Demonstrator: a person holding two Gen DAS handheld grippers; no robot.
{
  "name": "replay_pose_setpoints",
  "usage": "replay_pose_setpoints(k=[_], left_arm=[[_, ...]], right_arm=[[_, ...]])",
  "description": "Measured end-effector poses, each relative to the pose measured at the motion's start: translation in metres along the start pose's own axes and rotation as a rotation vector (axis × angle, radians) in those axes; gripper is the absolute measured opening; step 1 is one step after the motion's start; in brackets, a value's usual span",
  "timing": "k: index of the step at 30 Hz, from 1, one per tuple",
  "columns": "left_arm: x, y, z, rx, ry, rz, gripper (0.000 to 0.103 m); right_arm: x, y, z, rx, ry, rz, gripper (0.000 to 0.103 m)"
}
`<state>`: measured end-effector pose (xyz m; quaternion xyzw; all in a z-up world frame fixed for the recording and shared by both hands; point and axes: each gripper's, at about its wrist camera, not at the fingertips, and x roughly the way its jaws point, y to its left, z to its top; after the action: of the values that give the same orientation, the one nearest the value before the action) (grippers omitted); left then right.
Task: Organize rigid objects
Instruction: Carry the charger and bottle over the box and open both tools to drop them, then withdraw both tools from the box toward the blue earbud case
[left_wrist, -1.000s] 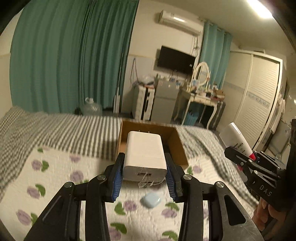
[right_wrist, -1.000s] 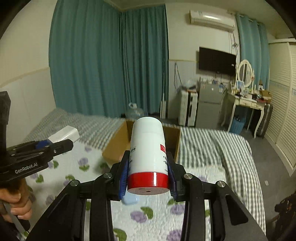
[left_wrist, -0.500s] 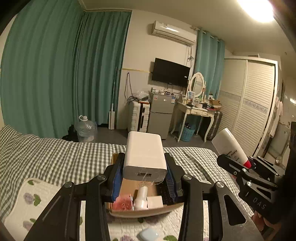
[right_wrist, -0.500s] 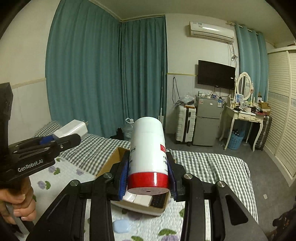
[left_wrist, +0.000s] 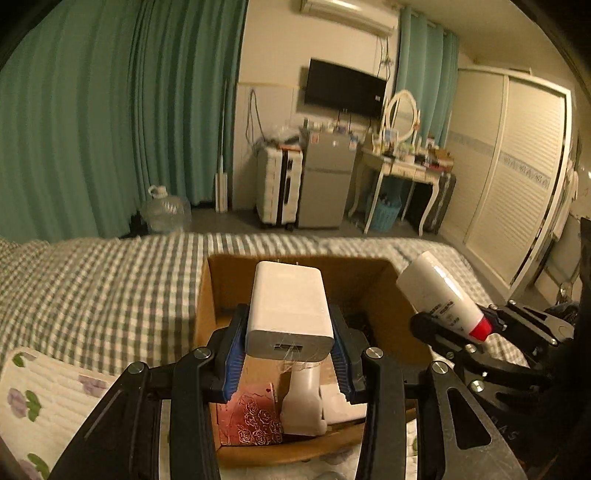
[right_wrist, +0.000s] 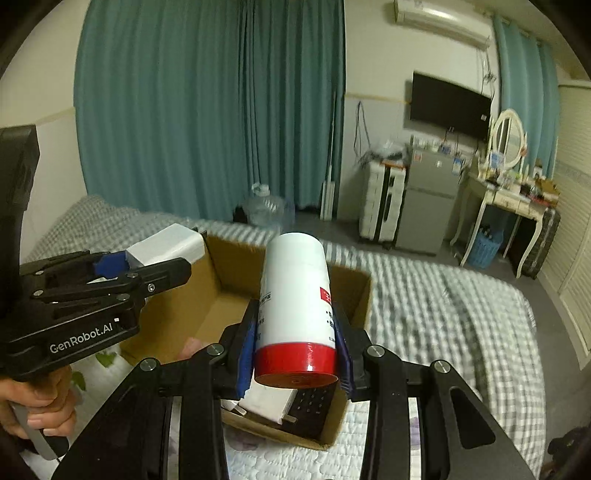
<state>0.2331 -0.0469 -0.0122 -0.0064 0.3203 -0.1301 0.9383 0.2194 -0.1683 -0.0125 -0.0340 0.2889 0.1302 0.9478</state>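
Our left gripper (left_wrist: 288, 350) pinches a white charger (left_wrist: 288, 306) above the cardboard box (left_wrist: 391, 317); its side reads "GenRobot.AI". Our right gripper (right_wrist: 295, 354) clamps the red-capped white bottle (right_wrist: 295, 295), label unreadable, over the box's near end.

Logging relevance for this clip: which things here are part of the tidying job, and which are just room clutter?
In play:
- white charger, shut in the left claw
- red-capped white bottle, shut in the right claw
- cardboard box on the bed, already holding items

Lying about:
- water jug
- fridge
- dressing table
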Motion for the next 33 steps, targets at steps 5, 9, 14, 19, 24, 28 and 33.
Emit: replay_pose_setpoints(k=[5,9,14,19,24,28,33], left_arm=[[0.03,0.0,-0.011,0.008,0.059,0.002,0.042],[0.048,-0.005,-0.021,0.025,0.08,0.007,0.042],[0.059,-0.004,-0.028,0.024,0.117,0.007,0.042],[0.054,-0.001,-0.025,-0.009,0.142,-0.014,0.044],[0.014,0.005,-0.007,-0.042,0.065,-0.015,0.052],[-0.028,0.008,0.01,-0.058,-0.004,-0.004,0.053],[-0.088,0.005,0.031,-0.058,-0.112,-0.003,0.057]], right_arm=[[0.042,-0.014,-0.017,0.021,0.104,0.03,0.035],[0.062,-0.016,-0.03,0.015,0.152,0.02,0.035],[0.074,-0.022,-0.038,0.025,0.188,0.006,0.036],[0.077,-0.021,-0.035,0.001,0.207,-0.01,0.037],[0.037,-0.024,-0.022,0.028,0.112,-0.056,0.06],[-0.003,-0.023,-0.002,0.034,0.044,-0.092,0.06],[-0.059,-0.017,0.024,0.053,-0.06,-0.109,0.07]])
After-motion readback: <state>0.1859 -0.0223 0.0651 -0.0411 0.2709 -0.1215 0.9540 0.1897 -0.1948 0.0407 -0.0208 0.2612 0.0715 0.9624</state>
